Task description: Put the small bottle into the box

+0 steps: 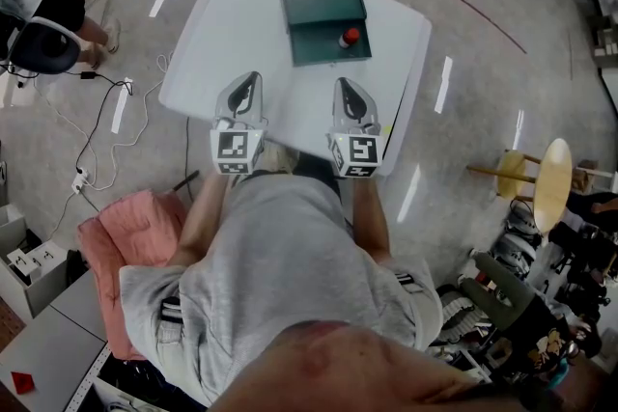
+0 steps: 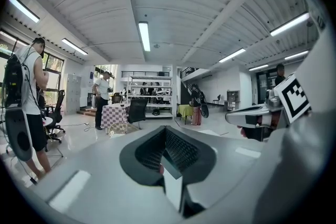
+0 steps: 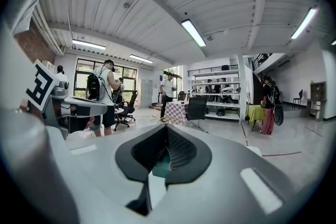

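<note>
Small bottle (image 1: pixel 349 38), upright at green box (image 1: pixel 323 3), stood ahead of your right gripper (image 1: pixel 346 87), nearer than left gripper (image 1: pixel 249 80); both jaws closed, empty.

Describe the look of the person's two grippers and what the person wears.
The left gripper and right gripper are alike: light grey shells that taper to the tip, with dark, ribbed jaws. Each carries a white cube with black square markers at its rear. No cables show. The person wears a grey T-shirt.
</note>
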{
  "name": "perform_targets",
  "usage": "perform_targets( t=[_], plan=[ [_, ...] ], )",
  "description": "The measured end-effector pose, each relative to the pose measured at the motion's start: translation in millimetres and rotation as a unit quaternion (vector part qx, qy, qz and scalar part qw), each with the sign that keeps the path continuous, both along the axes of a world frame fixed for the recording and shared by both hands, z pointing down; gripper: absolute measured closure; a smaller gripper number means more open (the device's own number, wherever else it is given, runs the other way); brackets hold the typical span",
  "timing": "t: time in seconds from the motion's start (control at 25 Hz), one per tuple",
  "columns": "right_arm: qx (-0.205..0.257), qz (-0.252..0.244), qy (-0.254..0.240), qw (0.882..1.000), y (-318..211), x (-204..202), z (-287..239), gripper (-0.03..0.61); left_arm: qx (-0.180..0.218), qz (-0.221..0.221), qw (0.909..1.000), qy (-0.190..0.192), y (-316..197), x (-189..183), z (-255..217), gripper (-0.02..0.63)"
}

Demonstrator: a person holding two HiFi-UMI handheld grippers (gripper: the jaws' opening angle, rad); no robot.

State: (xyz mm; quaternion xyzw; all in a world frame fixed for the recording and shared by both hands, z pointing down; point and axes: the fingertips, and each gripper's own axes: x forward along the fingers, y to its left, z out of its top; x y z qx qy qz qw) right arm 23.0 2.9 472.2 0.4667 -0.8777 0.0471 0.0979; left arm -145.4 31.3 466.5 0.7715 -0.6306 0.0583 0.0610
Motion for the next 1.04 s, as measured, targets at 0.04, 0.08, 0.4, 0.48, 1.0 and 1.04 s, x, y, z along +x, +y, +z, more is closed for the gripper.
perform_targets(
  t=[0.04, 0.08, 0.4, 0.48, 1.0, 1.04],
  plan=[
    [0.0, 0.0, 0.0, 1.0, 1.0, -0.9, 0.1, 0.575, 0.0, 0.0, 1.0, -0.001, 0.8, -1.1, 1.1, 0.603],
    [0.0, 0.0, 0.001, 1.0, 2.0, -1.1, -0.2, 0.575, 0.001, 0.0, 1.0, -0.002, 1.5, -1.8, 1.9, 0.601],
    [0.003, 0.003, 0.003, 1.0, 3.8, 1.3, -2.8, 0.575, 0.0, 0.004, 1.0, -0.001, 0.4, 1.5, 0.8, 0.603],
    [0.003, 0.004, 0.003, 1.0, 4.6, 1.4, -4.1, 0.575, 0.002, 0.006, 1.0, -0.001, 0.3, 2.4, -3.1, 0.601],
    [0.002, 0.006, 0.004, 1.0, 10.0, -1.3, -5.4, 0.575, 0.0, 0.006, 1.0, 0.002, 5.5, -0.5, -1.3, 0.603],
    [0.002, 0.006, 0.004, 1.0, 10.7, -2.6, -5.4, 0.575, 0.001, 0.008, 1.0, 0.002, 6.0, -0.9, -3.1, 0.601]
  ],
)
